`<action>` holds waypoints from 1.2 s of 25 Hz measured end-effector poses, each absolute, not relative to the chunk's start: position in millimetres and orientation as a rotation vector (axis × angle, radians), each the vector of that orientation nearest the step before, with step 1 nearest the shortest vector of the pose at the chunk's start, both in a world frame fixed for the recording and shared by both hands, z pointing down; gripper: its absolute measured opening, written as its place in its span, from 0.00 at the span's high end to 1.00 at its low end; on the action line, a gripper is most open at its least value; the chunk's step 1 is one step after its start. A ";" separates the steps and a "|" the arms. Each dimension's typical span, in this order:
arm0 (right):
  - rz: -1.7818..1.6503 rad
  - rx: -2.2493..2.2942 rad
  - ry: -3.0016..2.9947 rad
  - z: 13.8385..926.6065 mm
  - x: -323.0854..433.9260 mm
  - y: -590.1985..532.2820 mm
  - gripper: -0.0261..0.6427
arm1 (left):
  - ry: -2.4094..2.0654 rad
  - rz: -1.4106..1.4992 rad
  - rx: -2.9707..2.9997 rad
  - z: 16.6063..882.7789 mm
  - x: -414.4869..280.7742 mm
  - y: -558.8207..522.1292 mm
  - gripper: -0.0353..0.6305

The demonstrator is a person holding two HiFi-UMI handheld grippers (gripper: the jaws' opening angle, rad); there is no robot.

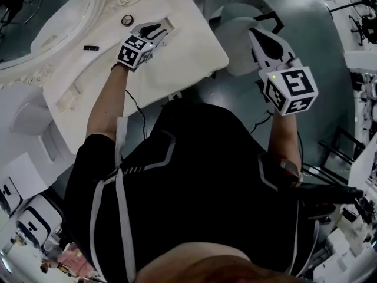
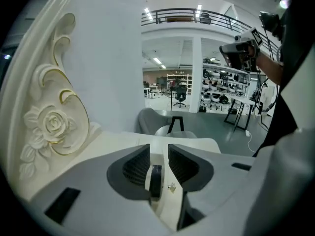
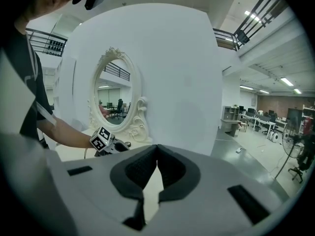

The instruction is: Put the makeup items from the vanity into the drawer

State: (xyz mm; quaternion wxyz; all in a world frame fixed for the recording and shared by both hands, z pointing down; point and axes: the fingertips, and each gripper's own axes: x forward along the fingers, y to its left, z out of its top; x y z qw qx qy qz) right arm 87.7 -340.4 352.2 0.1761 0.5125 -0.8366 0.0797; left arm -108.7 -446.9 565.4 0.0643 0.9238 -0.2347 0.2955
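left gripper (image 2: pixel 158 150) fingers (image 2: pixel 135 167): stood spread, a dark slim makeup item (image 2: pixel 155 180) between them, unpinched, above the worktop (image 1: pixel 177 63)
right gripper (image 3: pixel 157 149) fingers (image 3: pixel 140 168): pressed together, empty, held beside the vanity
worktop: white, bore a black stick (image 1: pixel 91 48) near the carved mirror frame (image 2: pixel 51 124)
room: lit hall, shelving (image 2: pixel 221 90) behind

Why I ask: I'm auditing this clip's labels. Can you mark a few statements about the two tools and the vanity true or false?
1. The right tool is shut with nothing in it. True.
2. The left tool hangs over the bare floor. False: it is over the vanity top.
3. A thin dark item sits between the left tool's pads. True; the pads stand wider than the item.
4. The right tool rests on the vanity. False: it is held in the air, out past the vanity's edge.
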 end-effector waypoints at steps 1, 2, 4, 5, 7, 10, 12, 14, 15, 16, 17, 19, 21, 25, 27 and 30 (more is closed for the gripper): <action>0.217 1.445 -2.382 350.0 89.4 -338.7 0.95 | -0.738 0.858 2.787 556.4 -109.5 -444.4 0.79; 0.209 1.437 -2.396 347.8 91.1 -336.7 0.95 | -0.769 0.819 2.784 546.4 -110.2 -441.4 0.79; 0.196 1.421 -2.425 343.2 94.9 -332.0 0.95 | -0.827 0.738 2.781 525.1 -111.4 -433.2 0.79; 0.191 1.413 -2.439 340.7 96.8 -329.6 0.95 | -0.856 0.697 2.780 514.1 -111.9 -428.4 0.79; 0.175 1.394 -2.469 334.9 100.3 -325.3 0.95 | -0.925 0.613 2.778 491.3 -113.2 -419.1 0.79; 0.141 1.353 -2.525 325.8 101.3 -318.1 0.95 | -1.059 0.488 2.765 455.2 -119.2 -402.7 0.79; 0.120 1.321 -2.564 320.8 101.5 -311.8 0.95 | -1.130 0.422 2.767 431.2 -121.4 -386.6 0.79; 0.099 1.287 -2.599 316.7 102.9 -305.7 0.95 | -1.183 0.367 2.771 408.5 -120.2 -368.3 0.79; 0.090 1.273 -2.613 314.7 104.4 -302.2 0.95 | -1.213 0.337 2.769 397.8 -119.2 -359.6 0.79; 0.082 1.261 -2.625 312.7 106.2 -298.2 0.95 | -1.250 0.301 2.763 387.1 -118.3 -351.1 0.79; 0.077 1.251 -2.637 310.6 108.2 -293.9 0.95 | -1.290 0.260 2.755 376.0 -117.7 -342.5 0.79; 0.069 1.236 -2.662 305.7 112.7 -286.2 0.95 | -1.377 0.160 2.731 350.9 -117.7 -323.4 0.79; 0.061 1.216 -2.689 300.7 117.0 -280.2 0.95 | -1.460 0.058 2.703 323.9 -117.8 -301.8 0.80; 0.044 1.142 -2.748 299.2 115.2 -273.0 0.95 | -1.627 -0.045 2.623 290.5 -123.5 -263.6 0.84; 0.038 1.109 -2.772 298.3 113.4 -268.1 0.95 | -1.696 -0.070 2.566 284.2 -126.9 -247.7 0.86; 0.025 1.073 -2.805 290.8 110.5 -259.4 0.95 | -1.747 -0.098 2.501 277.7 -130.2 -226.2 0.93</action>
